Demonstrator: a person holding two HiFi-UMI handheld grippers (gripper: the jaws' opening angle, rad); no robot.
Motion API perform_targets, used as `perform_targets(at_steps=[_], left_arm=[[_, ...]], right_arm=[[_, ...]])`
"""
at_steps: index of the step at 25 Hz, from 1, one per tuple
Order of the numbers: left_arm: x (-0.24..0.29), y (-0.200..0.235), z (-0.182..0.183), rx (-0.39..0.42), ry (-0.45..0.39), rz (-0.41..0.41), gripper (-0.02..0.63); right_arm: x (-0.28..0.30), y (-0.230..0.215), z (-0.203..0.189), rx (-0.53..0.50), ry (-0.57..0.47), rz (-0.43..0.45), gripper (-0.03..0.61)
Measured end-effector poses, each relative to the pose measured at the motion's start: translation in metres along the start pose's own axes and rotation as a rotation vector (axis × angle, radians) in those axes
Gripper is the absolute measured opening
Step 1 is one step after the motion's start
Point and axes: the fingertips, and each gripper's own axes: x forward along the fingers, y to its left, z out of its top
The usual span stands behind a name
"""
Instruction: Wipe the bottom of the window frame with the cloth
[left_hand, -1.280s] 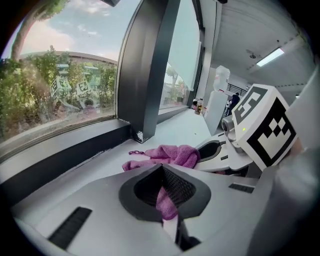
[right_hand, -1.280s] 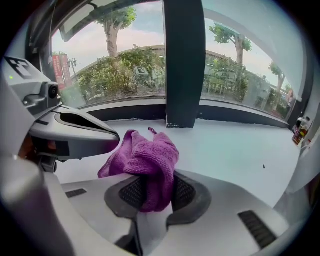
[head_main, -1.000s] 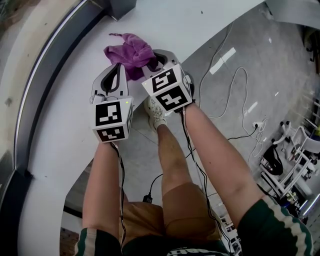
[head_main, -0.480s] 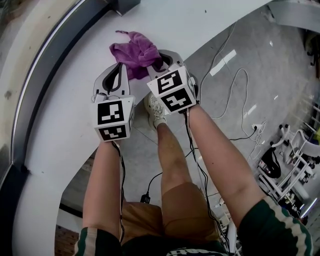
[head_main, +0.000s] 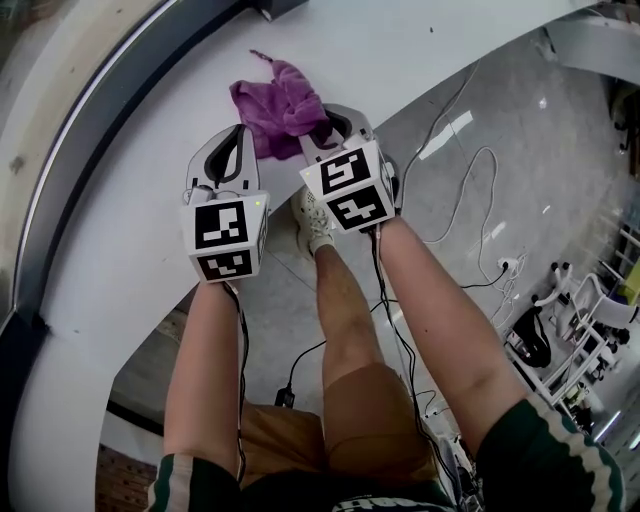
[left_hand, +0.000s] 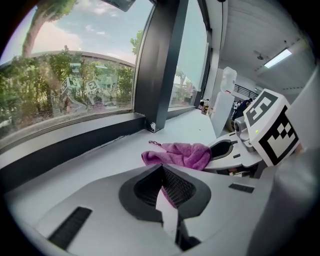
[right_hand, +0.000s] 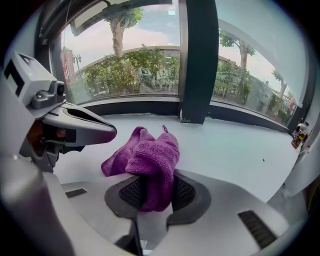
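My right gripper (right_hand: 154, 186) clamps a fold of the fuzzy purple cloth (head_main: 278, 104), bunched on the flat white sill (head_main: 135, 215) at upper centre, my left gripper (left_hand: 161, 173) closed empty, so I may miss the dark window-frame rail (right_hand: 125, 107).

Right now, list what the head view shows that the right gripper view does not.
Only the head view: the person's legs, a shoe and the floor cables. Only the right gripper view: the right gripper with its jaws shut on the purple cloth, and trees beyond the glass. Both: the cloth on the white sill and the left gripper.
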Motion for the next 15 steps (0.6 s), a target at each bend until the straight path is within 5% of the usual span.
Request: perform_targets(at_steps=[15], left_arm=[[-0.028,0.042,-0.036,-0.042,-0.028,0.042,0.009]], right_arm=[[0.025,0.056,0.002,-0.080,0.011,0.049,0.103]])
